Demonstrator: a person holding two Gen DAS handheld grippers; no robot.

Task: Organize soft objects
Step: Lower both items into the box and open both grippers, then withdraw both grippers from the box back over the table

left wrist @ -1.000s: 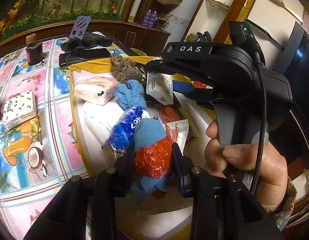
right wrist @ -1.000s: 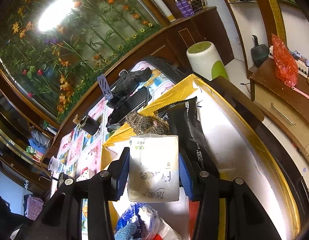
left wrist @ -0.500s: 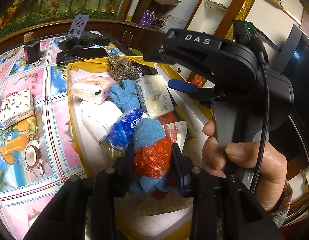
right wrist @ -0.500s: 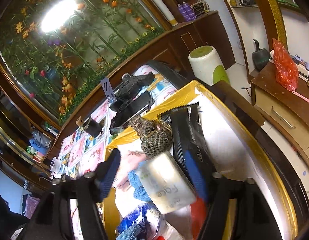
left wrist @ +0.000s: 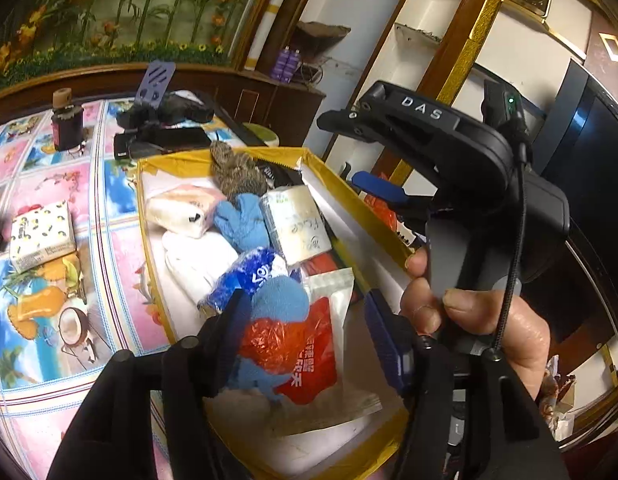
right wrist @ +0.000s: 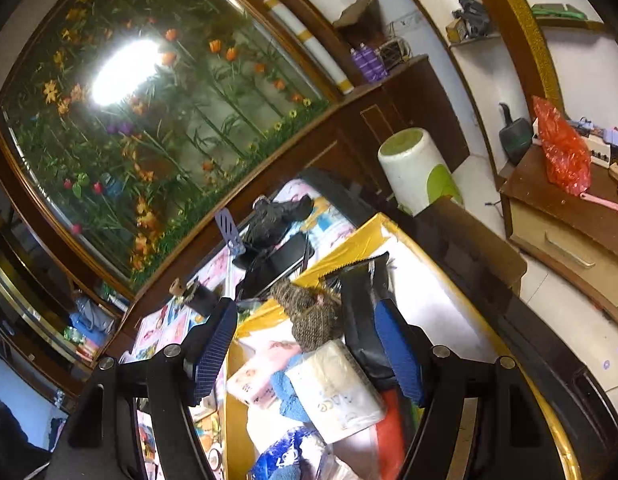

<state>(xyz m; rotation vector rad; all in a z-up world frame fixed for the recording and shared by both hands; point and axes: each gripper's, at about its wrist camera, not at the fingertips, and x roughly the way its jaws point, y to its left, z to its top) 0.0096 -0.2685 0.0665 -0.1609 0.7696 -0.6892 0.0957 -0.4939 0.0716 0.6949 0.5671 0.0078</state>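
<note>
Soft objects sit piled in the yellow-rimmed box (left wrist: 349, 196), straight ahead of both grippers.

Left gripper (left wrist: 309, 330): jaws spread apart, low over the near end of the box. Blue plush toy (left wrist: 279, 300) wrapped in red crinkly plastic (left wrist: 279, 344) lies between the fingers, on a clear packet with a red label (left wrist: 329, 320). Left finger looks to be touching the toy, right finger is clear of it, so no squeeze.

Right gripper (right wrist: 309, 354): wide open, holding nothing. Seen from the left wrist camera it is gripped by the right hand (left wrist: 469, 316), raised above the box's right edge, nose pointing across the pile. White tissue pack (right wrist: 337, 392) lies just below and between its blue pads, resting on the pile, touching neither pad.

Further ahead of the pack: blue glove (left wrist: 241, 220), brown knitted piece (right wrist: 313, 312), pink tissue pack (left wrist: 185, 210). Black pouch (right wrist: 365, 312) stands along the box's right side, close to the right pad.

Room: pile fills the left and middle of the box; bare white floor shows along its right wall. Left of the box, patterned tablecloth (left wrist: 49, 288) with one small tissue pack (left wrist: 43, 232), well apart.
</note>
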